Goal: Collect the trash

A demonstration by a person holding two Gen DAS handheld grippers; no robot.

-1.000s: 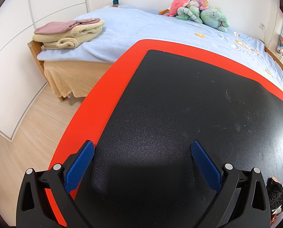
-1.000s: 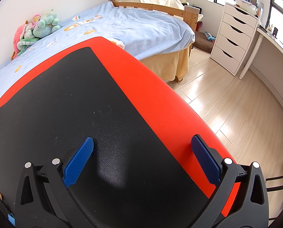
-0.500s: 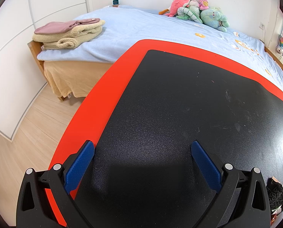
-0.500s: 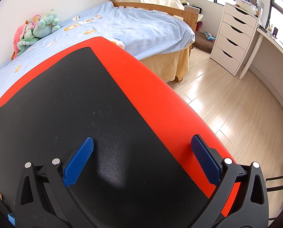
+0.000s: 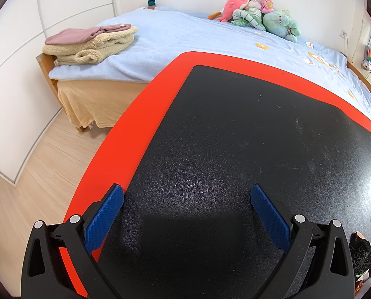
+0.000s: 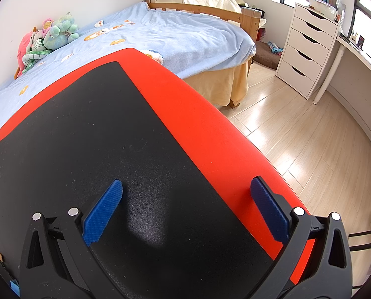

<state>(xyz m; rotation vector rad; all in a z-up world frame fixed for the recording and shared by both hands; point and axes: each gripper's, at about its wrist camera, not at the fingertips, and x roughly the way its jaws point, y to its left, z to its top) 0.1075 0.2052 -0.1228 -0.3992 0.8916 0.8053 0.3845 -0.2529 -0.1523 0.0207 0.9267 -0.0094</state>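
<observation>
left wrist view has our left gripper (image 5: 186,190) low over the black mat (image 5: 235,137), its blue pads (image 5: 103,215) spread wide with nothing between them. our right gripper (image 6: 185,186) is just as wide and empty, one pad over the black, the other over the red border (image 6: 210,129). we judge both are parked here, spread and ready, because no piece of trash has been chosen yet.

the only likely trash we see is a dark crumpled thing (image 5: 361,254) at the lower right edge of the left view, just beside the left gripper's right finger and outside its reach as it points now; what it is we cannot tell. small scraps (image 6: 0,261) at the lower left edge of the right view are too cut off to name. the bed (image 5: 197,32) beyond, with its plush toys (image 5: 257,15) and folded blankets (image 5: 90,44), looks tidy.
</observation>
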